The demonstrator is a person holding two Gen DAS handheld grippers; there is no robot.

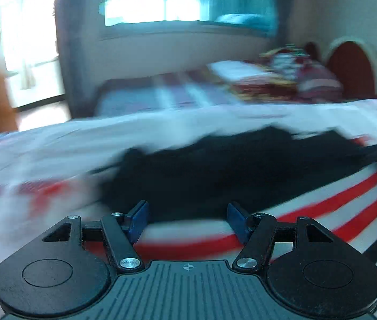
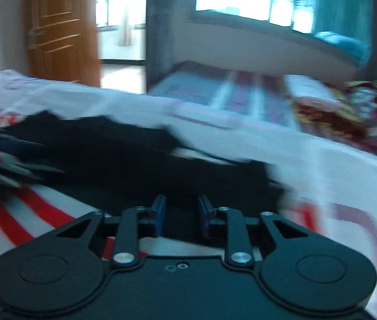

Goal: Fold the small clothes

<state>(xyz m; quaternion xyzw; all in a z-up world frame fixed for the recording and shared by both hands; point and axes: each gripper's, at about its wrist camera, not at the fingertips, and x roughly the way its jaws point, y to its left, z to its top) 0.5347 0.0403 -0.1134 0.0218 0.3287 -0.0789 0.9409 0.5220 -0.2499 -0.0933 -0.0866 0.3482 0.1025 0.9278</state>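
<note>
Black fabric, the dark garment (image 1: 215, 170), is being spread flat on the striped bed cover (image 1: 335, 213), just ahead of both tools. Nothing is being held by the left gripper (image 1: 187, 220), its jaws being kept well apart at the near hem. The right gripper (image 2: 181, 217) is being kept narrowly apart, with no cloth seen between the pads, though blur is limiting certainty. For a clean fold, both near corners are judged best pinched at matching points before being lifted evenly.
</note>
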